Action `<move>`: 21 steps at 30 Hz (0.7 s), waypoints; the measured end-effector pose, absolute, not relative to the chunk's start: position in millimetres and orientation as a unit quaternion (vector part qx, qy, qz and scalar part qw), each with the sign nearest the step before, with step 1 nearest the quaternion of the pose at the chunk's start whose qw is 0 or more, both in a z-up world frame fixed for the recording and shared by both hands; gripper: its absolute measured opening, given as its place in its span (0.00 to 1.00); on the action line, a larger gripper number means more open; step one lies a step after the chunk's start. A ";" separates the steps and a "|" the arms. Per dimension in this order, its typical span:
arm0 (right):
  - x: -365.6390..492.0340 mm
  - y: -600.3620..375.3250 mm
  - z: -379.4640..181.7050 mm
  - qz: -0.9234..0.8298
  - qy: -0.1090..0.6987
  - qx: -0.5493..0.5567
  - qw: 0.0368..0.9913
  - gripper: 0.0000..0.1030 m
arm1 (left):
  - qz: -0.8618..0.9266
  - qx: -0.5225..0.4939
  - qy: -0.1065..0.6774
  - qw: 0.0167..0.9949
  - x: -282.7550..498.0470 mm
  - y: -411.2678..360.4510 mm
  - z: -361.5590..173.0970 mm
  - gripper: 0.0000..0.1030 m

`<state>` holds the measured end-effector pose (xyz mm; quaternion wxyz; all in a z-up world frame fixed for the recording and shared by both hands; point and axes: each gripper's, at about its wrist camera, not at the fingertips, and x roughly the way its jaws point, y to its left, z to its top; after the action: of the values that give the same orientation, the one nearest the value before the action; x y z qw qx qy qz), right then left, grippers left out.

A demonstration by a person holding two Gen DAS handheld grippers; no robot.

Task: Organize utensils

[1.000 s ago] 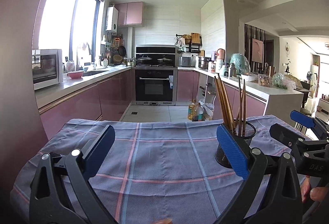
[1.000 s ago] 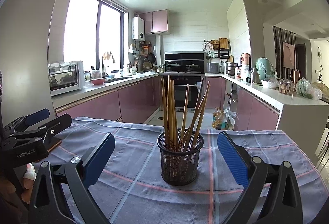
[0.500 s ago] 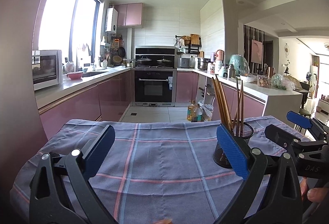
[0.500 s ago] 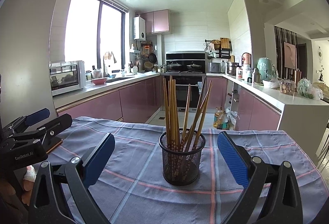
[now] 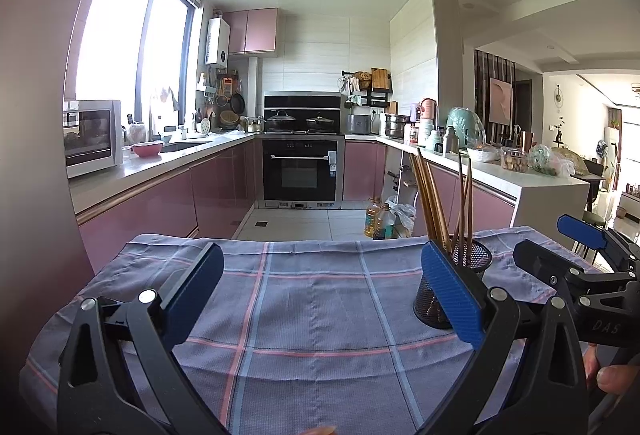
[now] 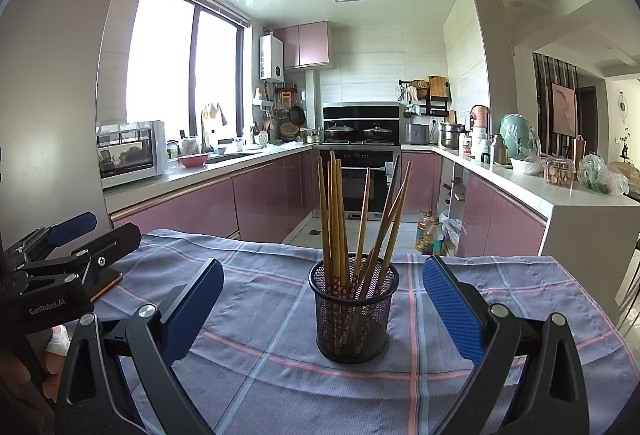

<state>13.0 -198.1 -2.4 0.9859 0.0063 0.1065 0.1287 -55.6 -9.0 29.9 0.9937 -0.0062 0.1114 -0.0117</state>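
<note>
Wooden chopsticks (image 6: 340,219) all stand in mesh holder (image 6: 354,311) (looks done), both tools spread empty beside it: left tool (image 5: 320,287), right tool (image 6: 322,299).

A bright kitchen with pink cupboards.
A big window (image 6: 180,75) lets in sun on the left. A black oven (image 6: 360,179) sits far ahead. The floor (image 5: 296,221) has pale tiles.
</note>
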 end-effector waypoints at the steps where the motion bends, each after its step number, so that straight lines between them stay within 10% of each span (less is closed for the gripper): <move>1: 13.0 -198.1 -2.6 0.128 0.107 0.006 0.986 0.94 | -0.012 -0.006 0.112 0.994 -55.4 -9.2 29.9 0.95; 21: 11.9 -197.4 -1.2 0.130 0.104 0.006 0.986 0.94 | -0.007 -0.006 0.108 0.994 -59.7 -10.3 33.4 0.95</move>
<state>11.9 -197.4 -1.2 0.9860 0.0061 0.1036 0.1305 -59.7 -10.3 33.4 0.9942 -0.0064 0.1076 -0.0067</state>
